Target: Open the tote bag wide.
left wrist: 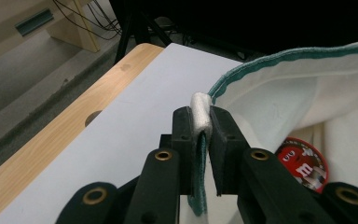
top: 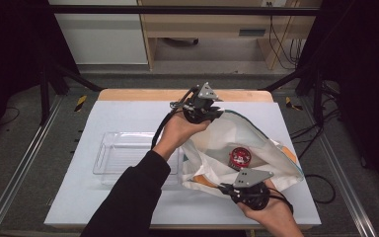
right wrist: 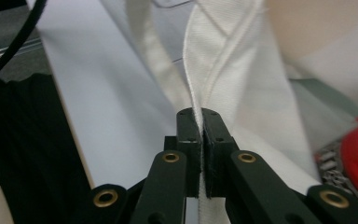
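A white cloth bag (top: 261,140) with a teal-trimmed rim and orange patches lies open on the right half of the white table (top: 128,116). Inside it sits a round red candy tin (top: 240,157), which also shows in the left gripper view (left wrist: 303,163). At the bag's far edge my left gripper (top: 212,114) is shut on the teal rim (left wrist: 279,58), the cloth bunched between its pads (left wrist: 200,122). My right gripper (top: 229,189) at the near edge is shut on a white strap (right wrist: 219,60) of the bag, pinched flat between the jaws (right wrist: 200,122).
A clear plastic tray (top: 109,158) lies left of the bag, partly under the person's black sleeve (top: 133,197). The table's far side ends in a wooden strip (top: 143,95). Black frame rails run along both sides of the table.
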A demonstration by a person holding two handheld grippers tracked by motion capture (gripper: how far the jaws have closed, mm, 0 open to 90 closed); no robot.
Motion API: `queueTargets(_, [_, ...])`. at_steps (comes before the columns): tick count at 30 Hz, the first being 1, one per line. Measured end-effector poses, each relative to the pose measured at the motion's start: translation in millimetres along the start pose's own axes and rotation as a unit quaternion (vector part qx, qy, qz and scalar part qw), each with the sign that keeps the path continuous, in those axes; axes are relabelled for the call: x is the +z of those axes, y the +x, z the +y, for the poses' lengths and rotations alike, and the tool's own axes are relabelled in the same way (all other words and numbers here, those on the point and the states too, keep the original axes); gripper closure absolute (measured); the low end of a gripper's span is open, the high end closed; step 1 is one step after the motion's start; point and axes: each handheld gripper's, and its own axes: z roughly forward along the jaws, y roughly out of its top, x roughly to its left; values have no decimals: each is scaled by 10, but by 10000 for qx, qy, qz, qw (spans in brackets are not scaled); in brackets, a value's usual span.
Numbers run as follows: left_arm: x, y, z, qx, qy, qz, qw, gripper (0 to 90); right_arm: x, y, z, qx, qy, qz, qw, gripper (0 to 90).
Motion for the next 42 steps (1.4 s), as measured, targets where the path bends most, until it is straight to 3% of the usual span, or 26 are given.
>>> queueTargets(10, [120,98,-3,-106,-46,118,9999,815,123,81,-94,17,9,220,9998,880])
queueTargets(14, [179,84,-34,-61,-26,143,9999,815,189,97,-144,43,45,178,9998,880])
queueTargets(17, [206,72,-60,-114,-76,267,9996,816,208,93,-165,60,61,180,9998,880])
queueTargets(22, [244,76,-103,-160,-136,296,9993,817,227,92,-190,93,85,209,9997,880])
queueTargets(31, [308,84,-174,-164,-114,274,9994,816,263,109,-213,81,168,215,9996,880])
queueTargets(37, [387,151,-295,-344,-72,155,9993,815,285,102,-238,130,209,227,9994,879])
queueTargets(42, [371,127,-314,-383,-211,105,9990,808,277,102,-245,130,200,129,9996,865])
